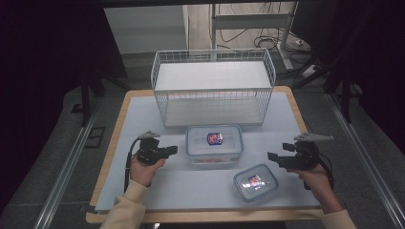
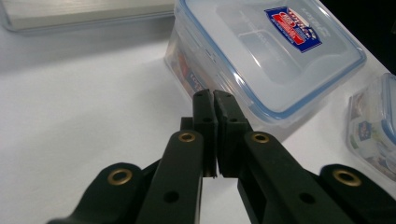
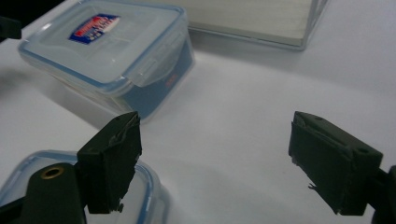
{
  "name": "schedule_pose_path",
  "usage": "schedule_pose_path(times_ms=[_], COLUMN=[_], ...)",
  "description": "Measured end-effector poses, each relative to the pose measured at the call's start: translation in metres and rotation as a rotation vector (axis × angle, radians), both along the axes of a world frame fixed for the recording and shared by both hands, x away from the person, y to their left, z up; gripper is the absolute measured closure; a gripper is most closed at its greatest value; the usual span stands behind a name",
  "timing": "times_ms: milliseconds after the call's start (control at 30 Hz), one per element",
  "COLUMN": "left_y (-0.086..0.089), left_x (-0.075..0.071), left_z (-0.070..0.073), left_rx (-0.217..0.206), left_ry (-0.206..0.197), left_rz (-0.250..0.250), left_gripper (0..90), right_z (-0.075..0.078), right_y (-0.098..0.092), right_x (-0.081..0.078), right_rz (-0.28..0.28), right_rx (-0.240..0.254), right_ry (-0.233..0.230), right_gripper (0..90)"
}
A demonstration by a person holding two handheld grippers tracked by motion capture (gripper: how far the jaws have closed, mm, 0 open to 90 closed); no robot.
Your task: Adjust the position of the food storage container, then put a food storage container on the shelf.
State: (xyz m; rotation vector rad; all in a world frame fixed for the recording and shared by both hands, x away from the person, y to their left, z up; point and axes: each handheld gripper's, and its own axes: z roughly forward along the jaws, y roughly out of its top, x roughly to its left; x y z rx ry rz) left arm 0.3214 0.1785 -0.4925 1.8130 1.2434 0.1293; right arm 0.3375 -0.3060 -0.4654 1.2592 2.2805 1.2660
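Note:
A large clear lidded container (image 1: 214, 143) with a blue seal and a red-and-blue label stands mid-table. A smaller one of the same kind (image 1: 255, 182) lies near the front right. My left gripper (image 1: 174, 150) hovers just left of the large container, pointing at its side. In the left gripper view the left gripper (image 2: 213, 95) is shut with nothing between its jaws, and the large container (image 2: 275, 60) lies just beyond the tips. My right gripper (image 1: 270, 156) is right of both containers. In its own view the right gripper (image 3: 215, 126) stands wide open and empty above the small container (image 3: 147, 189).
A white wire basket (image 1: 213, 86) with a flat white shelf stands at the back of the white mat (image 1: 143, 124), just behind the large container. The wooden table edge (image 1: 110, 157) frames the mat. Dark floor and cables lie beyond.

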Motion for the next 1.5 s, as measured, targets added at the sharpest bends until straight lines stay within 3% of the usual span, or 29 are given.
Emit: schedule_pose_path(times_ms=[133, 233, 333, 433, 533, 633, 833, 900, 1067, 1300, 1433, 1500], left_y=[0.001, 0.003, 0.006, 0.01, 0.013, 0.016, 0.016, 0.014, 0.008, 0.0, -0.005, -0.009], left_x=[-0.004, -0.005, -0.005, -0.006, -0.007, -0.009, -0.008, -0.006, -0.001, 0.011, 0.021, 0.026], left_z=[0.003, 0.006, 0.009, 0.013, 0.016, 0.019, 0.022, 0.023, 0.023, 0.024, 0.021, 0.019], left_rx=[0.01, 0.018, 0.011, -0.016, -0.02, -0.044, -0.051, -0.061, -0.066, -0.085, -0.123, -0.115], left_ry=[-0.009, -0.024, -0.029, -0.022, -0.029, -0.025, -0.021, -0.018, -0.003, 0.019, 0.052, 0.057], left_rz=[0.008, 0.027, 0.035, 0.037, 0.085, 0.083, 0.059, 0.042, 0.012, -0.015, -0.022, -0.024], left_gripper=[75.6, 49.2, 33.3, 24.6, 15.1, 13.9, 13.5, 14.1, 14.3, 13.9, 14.0, 14.0], right_z=[0.0, 0.0, 0.0, 0.0, 0.0, 0.002, 0.005, 0.008, 0.011, 0.012, 0.013, 0.013], right_y=[0.0, 0.0, 0.002, 0.003, 0.002, 0.001, 0.002, 0.005, 0.014, 0.039, 0.052, 0.059], right_x=[0.0, 0.0, -0.001, -0.002, -0.001, -0.001, -0.001, -0.001, 0.001, 0.017, 0.031, 0.038], right_rz=[-0.003, 0.002, 0.017, 0.027, 0.016, 0.01, 0.028, 0.058, 0.08, 0.121, 0.133, 0.141], right_rx=[0.0, -0.009, -0.013, -0.005, 0.005, 0.024, 0.059, 0.105, 0.121, 0.128, 0.134, 0.134], right_ry=[0.002, -0.004, -0.013, -0.009, 0.01, 0.012, 0.006, 0.033, 0.049, 0.105, 0.141, 0.168], right_gripper=[16.8, 16.8, 16.4, 15.8, 15.4, 14.8, 13.5, 12.8, 12.5, 9.5, 8.9, 8.4])
